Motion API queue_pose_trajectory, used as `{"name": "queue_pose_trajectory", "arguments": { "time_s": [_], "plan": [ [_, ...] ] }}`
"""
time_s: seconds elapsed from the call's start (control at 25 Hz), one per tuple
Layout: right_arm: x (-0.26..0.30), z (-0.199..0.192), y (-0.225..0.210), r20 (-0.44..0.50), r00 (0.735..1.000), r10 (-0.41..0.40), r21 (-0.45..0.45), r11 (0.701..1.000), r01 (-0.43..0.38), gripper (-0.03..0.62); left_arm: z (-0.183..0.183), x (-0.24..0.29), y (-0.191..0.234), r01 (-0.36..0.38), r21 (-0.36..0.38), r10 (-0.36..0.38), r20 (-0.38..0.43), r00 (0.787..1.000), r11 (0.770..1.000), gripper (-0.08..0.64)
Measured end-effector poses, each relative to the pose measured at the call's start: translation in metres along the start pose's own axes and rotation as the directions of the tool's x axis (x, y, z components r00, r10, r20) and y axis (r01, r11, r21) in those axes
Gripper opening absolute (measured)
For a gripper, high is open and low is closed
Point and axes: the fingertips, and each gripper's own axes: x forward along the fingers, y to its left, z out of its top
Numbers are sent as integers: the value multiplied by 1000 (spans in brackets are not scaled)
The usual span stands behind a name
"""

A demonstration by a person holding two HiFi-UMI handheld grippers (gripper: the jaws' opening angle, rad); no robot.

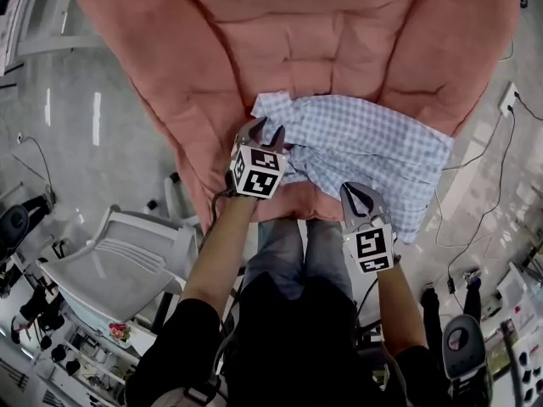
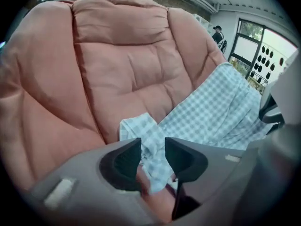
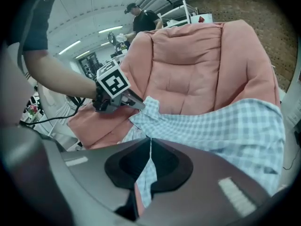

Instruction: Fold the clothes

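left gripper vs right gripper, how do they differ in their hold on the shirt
The left gripper has its fingers apart, a fold of the checked shirt loose between them; the right gripper has its fingers shut on the shirt's edge. In the head view the left gripper is further up the armchair seat, the right gripper nearer its front edge. Both point down at the shirt.
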Motion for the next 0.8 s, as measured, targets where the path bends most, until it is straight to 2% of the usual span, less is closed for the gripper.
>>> {"name": "queue_pose_trajectory", "arguments": {
  "time_s": [0.12, 0.4, 0.56, 0.72, 0.8],
  "plan": [
    [4, -11, 3, -1, 1000, 17, 18, 1000, -17, 12, -4, 14, 13, -31, -59, 31, 4, 1000, 998, 208],
    [6, -16, 1, 18, 999, 47, 36, 998, -48, 12, 0, 23, 18, -90, -107, 92, 16, 996, 990, 212],
    [10, -15, -1, 25, 998, 61, 31, 998, -62, 12, 8, 17, 15, -79, -174, 86, 31, 996, 982, 215],
    [13, -10, 1, 30, 997, 73, 31, 997, -74, 12, 12, 18, 19, -38, -296, 54, 44, 998, 955, 215],
    [16, -9, -1, 30, 997, 74, 36, 997, -75, 12, 14, 25, 22, -26, -334, 41, 39, 998, 942, 215]
  ]
}}
